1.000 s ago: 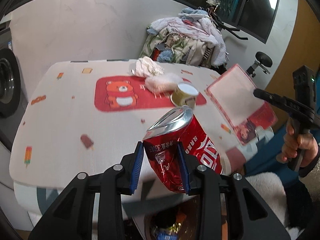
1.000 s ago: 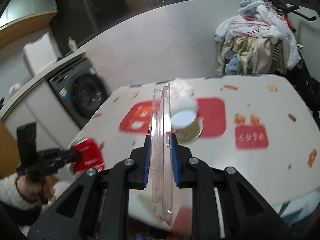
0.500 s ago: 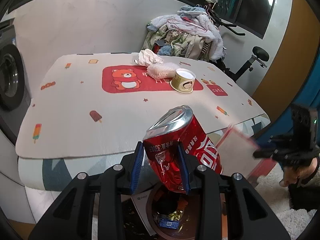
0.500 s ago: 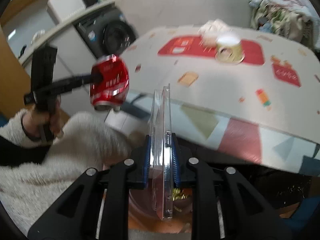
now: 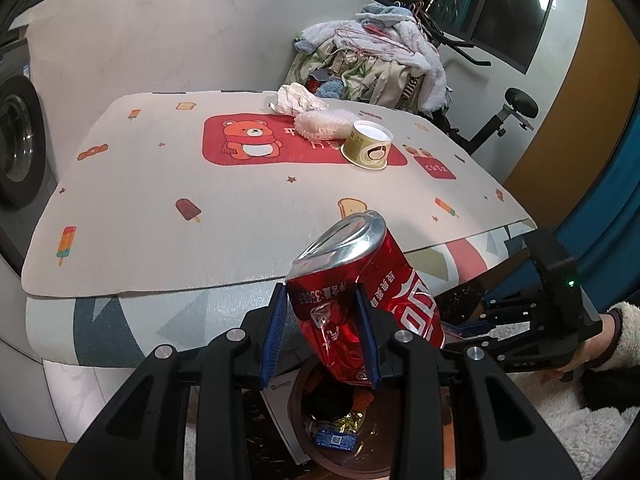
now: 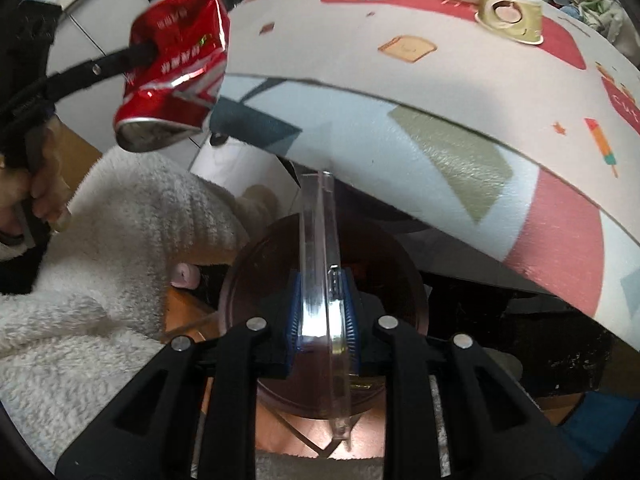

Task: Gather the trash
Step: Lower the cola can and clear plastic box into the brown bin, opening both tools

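Both tongs loaded, both off the tabletop [image 5: 168,240] edge, over the bin [image 6: 256,280] on the floor below.

Right tongs [image 6: 322,320]: clamped on a clear flat plastic case [image 6: 320,240], gripped across its thin faces. Case stands on edge, long axis running straight out along the fingers, far end pointing toward the tabletop's underside. Seen from the right wrist, the round brown bin mouth lies directly beneath and around the case, so the case is centred over the opening.

Left tongs [image 5: 322,326]: clamped on a crushed red soda can [image 5: 360,300], blue pads pressed into its dented middle. Can's long axis tilts up and away from the fingers, silver top toward the tabletop, base toward the camera. From the left wrist, the bin [image 5: 332,436] shows below the can, wrappers visible inside; the can sits over the bin's near-left part, less central than the case.

Key relation: drop path is straight down for both. Judgement: right tongs are nearer and better aligned, so the case likely goes first. The two tongs sit close together over the same opening; risk of the case catching the rim if it tips on release.

Remaining on the tabletop, well apart from both tongs: paper cup [image 5: 368,148], white netted wad [image 5: 320,124], crumpled tissue [image 5: 296,98].
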{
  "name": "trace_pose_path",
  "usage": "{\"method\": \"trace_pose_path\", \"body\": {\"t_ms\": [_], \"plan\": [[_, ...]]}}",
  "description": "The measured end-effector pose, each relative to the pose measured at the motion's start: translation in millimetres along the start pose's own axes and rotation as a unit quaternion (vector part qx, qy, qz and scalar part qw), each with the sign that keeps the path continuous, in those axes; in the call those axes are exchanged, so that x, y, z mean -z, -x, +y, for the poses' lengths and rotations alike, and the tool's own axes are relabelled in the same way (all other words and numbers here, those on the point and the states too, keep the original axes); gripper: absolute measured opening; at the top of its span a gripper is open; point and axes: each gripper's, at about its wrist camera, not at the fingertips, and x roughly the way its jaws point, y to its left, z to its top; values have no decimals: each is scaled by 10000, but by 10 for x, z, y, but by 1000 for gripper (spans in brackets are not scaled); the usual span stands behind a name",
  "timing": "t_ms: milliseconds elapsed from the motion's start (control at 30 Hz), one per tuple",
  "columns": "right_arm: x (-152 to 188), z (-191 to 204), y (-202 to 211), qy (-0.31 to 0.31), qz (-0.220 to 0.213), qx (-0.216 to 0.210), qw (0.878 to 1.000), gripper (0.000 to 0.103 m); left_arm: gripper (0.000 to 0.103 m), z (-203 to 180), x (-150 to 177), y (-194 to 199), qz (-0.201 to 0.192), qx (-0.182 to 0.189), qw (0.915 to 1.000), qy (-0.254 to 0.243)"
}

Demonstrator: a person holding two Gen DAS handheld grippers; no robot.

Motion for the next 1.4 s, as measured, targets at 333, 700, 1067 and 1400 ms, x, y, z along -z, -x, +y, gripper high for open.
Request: {"method": "trace_pose_path", "body": {"t_ms": [333, 700, 1067, 1400], "plan": [[-11, -170, 158, -129, -668, 469, 9966, 65, 33, -44, 94, -96, -11, 202, 9995, -226], [63, -453, 589, -32, -1973, 1422, 9700, 97, 33, -281, 316, -337, 65, 350, 9936, -1076], [213, -680, 548, -885, -2307, 1535, 9568, 97, 33, -483, 513, -605, 427, 394, 9862, -1550], [244, -767, 546, -1126, -2344, 1521, 9535, 97, 33, -635, 624, -749, 717, 425, 9775, -1937]]}}
